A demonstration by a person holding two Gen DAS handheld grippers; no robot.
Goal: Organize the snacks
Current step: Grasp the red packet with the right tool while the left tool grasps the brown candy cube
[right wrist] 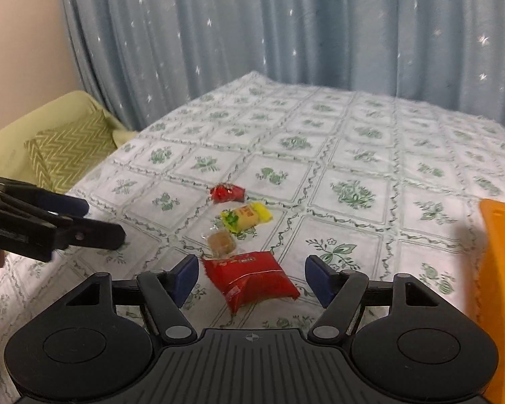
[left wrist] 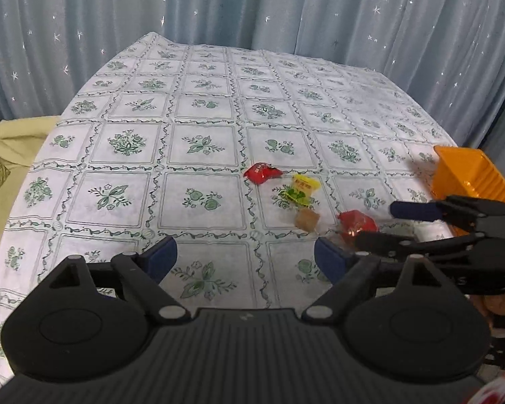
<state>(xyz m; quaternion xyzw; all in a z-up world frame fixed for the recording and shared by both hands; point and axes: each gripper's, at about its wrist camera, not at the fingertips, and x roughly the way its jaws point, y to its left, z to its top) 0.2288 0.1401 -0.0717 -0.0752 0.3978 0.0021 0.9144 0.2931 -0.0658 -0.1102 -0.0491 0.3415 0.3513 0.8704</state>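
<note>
Both grippers' fingers [right wrist: 251, 281] [left wrist: 245, 257] spread wide, gripping nothing; puffy red snack packet [right wrist: 252, 279] lies between right's.

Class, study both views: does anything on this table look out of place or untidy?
Yes. Four snacks lie loose on the tablecloth instead of in the orange bin: two red packets, a yellow one, a brown sweet.

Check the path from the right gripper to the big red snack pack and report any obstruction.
Nothing visible blocks it. The right gripper is open, with the big red snack pack lying on the tablecloth between its fingers. The orange bin stands off to the right.
</note>
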